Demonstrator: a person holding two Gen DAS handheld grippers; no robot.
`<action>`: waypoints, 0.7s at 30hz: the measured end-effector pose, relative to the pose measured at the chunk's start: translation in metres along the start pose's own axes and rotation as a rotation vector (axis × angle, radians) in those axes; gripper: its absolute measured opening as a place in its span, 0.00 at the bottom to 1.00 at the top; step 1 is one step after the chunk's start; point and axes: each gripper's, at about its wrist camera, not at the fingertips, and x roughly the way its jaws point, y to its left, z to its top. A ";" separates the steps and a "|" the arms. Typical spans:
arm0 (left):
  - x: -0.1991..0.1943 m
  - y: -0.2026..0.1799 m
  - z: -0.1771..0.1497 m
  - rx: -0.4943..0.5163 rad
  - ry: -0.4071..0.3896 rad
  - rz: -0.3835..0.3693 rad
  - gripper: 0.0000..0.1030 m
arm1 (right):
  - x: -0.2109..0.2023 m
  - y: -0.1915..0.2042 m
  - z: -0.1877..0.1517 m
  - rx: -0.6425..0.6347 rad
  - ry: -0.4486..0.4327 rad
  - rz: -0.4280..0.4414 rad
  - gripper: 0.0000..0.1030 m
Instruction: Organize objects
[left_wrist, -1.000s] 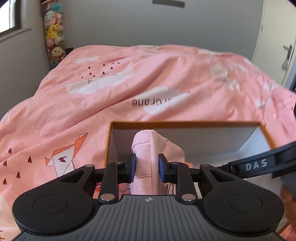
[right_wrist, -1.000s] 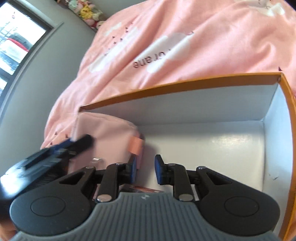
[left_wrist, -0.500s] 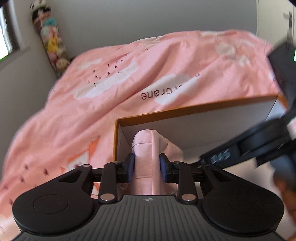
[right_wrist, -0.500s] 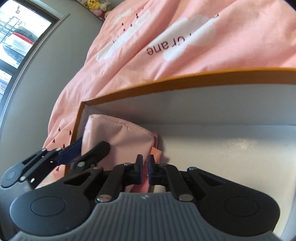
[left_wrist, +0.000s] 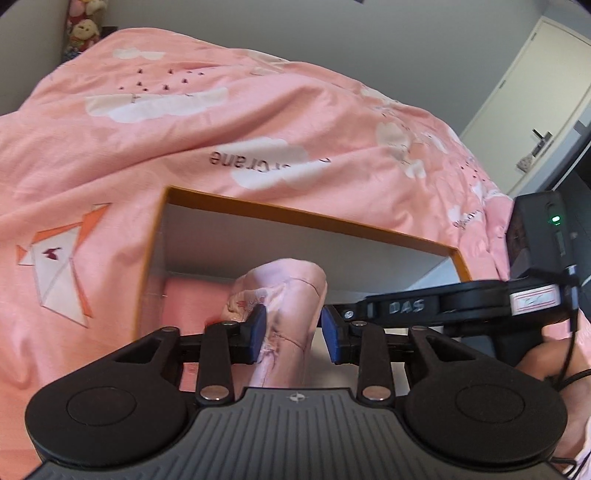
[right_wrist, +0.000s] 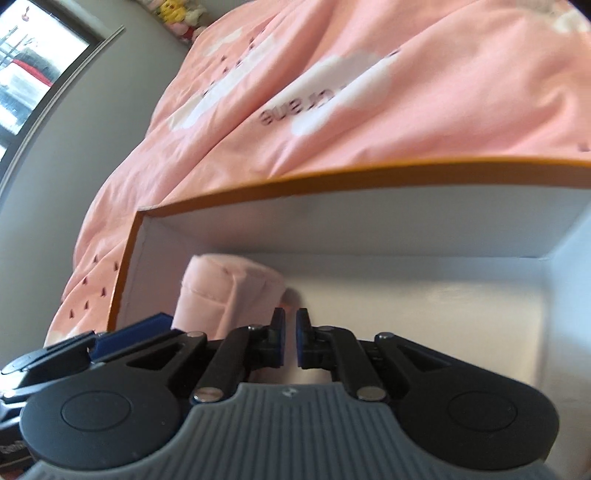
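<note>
An orange-rimmed white box (left_wrist: 306, 218) lies open on the bed. A pink fabric pouch (left_wrist: 291, 299) stands upright in its left part. My left gripper (left_wrist: 293, 334) straddles the pouch. Its left pad touches the fabric and a thin gap shows at the right pad. In the right wrist view the same pouch (right_wrist: 229, 291) leans by the left wall of the box (right_wrist: 332, 177). My right gripper (right_wrist: 290, 339) hangs just right of it, its jaws opening from a narrow slit with nothing clearly pinched. The right gripper's black arm (left_wrist: 443, 302) crosses the box from the right.
A pink duvet (left_wrist: 184, 122) with white clouds surrounds the box. Something flat and pink (left_wrist: 192, 295) lies on the box floor at the left. A person's hand (left_wrist: 535, 358) holds the right gripper. Plush toys (left_wrist: 83, 29) stand in the far corner, and a door (left_wrist: 535, 110) is at the right.
The left jaws have widened a little around the pouch and the left view has rolled. The right jaws closed beside the pouch's orange tab, then parted slightly, further inside the box.
</note>
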 end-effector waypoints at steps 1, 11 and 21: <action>0.003 -0.002 -0.001 -0.001 0.008 -0.015 0.31 | -0.006 -0.003 -0.001 0.010 -0.008 -0.010 0.10; 0.025 -0.006 -0.011 -0.012 0.094 -0.067 0.24 | -0.033 -0.029 -0.014 0.173 -0.006 0.021 0.40; 0.022 -0.009 -0.020 0.078 0.132 -0.099 0.29 | -0.017 -0.052 -0.030 0.408 0.118 0.071 0.60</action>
